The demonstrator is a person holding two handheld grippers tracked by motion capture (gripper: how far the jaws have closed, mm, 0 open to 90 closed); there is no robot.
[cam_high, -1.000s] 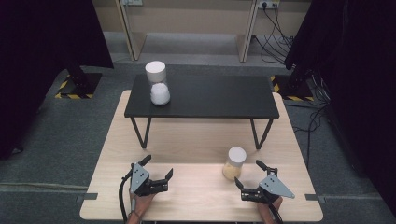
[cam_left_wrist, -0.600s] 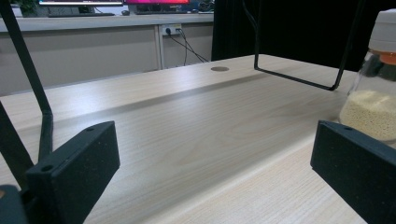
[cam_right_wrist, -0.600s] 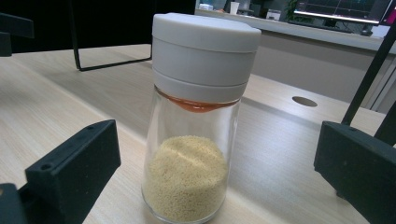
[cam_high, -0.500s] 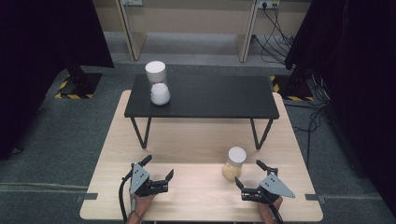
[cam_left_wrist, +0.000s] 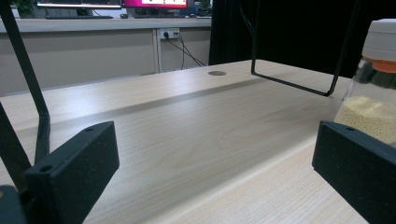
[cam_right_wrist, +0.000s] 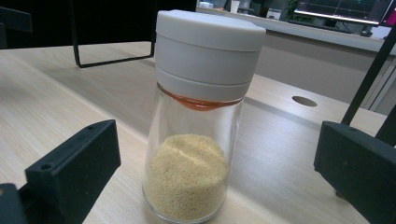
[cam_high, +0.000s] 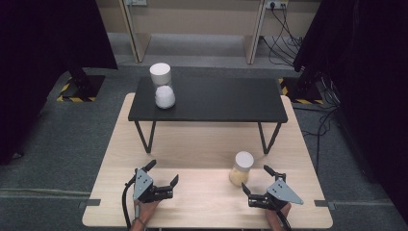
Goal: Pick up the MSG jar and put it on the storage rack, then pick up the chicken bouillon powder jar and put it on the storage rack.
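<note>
Two grippers rest low at the near edge of the wooden table (cam_high: 202, 149), both with jaws spread wide and holding nothing. The right gripper (cam_high: 258, 185) faces a glass jar of yellow grains (cam_high: 240, 168) standing upright just beyond its jaws, not touching. The left gripper (cam_high: 163, 173) sits well apart. Farther off, a white jar (cam_high: 162, 86) stands on the black shelf (cam_high: 216, 101).

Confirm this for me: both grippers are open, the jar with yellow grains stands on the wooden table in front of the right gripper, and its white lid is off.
One thing is wrong: the white lid is on the jar, not off, as the right gripper view shows. The rest holds: the left gripper and right gripper are open, and the jar stands on the wooden table in front of the right gripper.
</note>
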